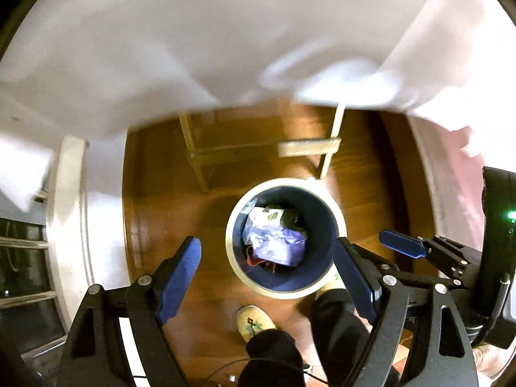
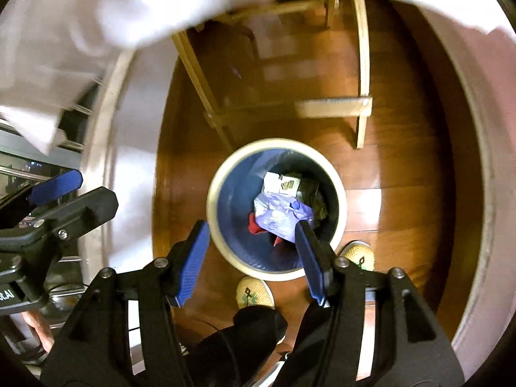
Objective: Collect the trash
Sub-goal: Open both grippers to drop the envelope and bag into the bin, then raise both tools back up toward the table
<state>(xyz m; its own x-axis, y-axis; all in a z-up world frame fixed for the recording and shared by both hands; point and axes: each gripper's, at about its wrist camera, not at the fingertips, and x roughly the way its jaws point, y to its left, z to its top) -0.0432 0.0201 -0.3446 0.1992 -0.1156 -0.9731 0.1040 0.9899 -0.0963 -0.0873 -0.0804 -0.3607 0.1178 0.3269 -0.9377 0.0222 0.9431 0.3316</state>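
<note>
Upright bin [image 1: 283, 287], mouth upward

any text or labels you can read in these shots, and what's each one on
"t.AI": white letters on the black body of the left tool, at the left edge of the right wrist view; the start is cut off.
Box in the bin: dark printed marks, too blurred to read.
Purple wrapper: pale print, unreadable.
Slippers: a green motif, no letters that can be read.

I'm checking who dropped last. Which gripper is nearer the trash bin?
Hard to call; the right, slightly. The right gripper hangs open above the trash bin, over its near rim. The left gripper hangs open above it too, beside the right.
</note>
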